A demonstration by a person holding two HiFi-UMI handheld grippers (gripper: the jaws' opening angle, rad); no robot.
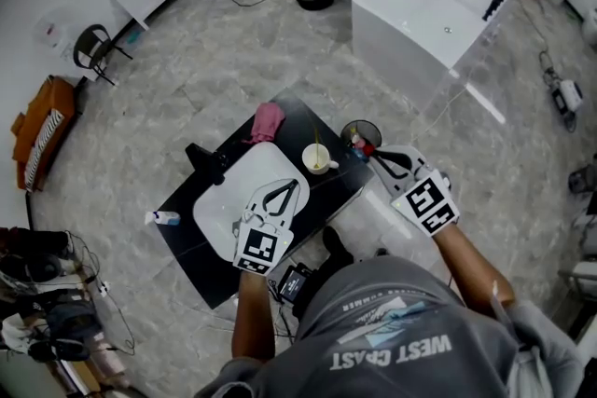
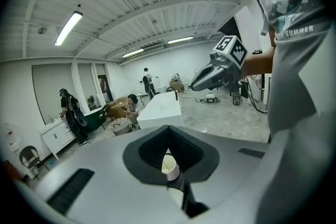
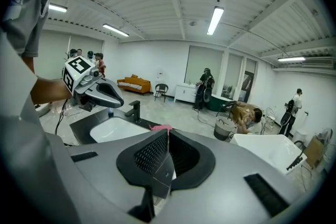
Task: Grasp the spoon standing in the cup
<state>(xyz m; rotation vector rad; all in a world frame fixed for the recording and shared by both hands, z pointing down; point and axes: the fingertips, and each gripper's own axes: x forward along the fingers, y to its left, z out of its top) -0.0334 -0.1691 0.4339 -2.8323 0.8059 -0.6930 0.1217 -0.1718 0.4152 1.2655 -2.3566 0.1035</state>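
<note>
A white cup stands on the black counter beside the white sink basin. A thin pale spoon stands upright in it. My left gripper is over the basin, its tips just short of the cup on the near left, and it is shut with nothing held. In the left gripper view the cup shows through the gap behind the closed tips. My right gripper hovers off the counter's right edge, to the right of the cup, shut and empty.
A pink cloth lies at the counter's far end and a black faucet stands left of the basin. A small bottle sits at the left edge. A dark round bin stands by the right gripper. A white bathtub is farther off.
</note>
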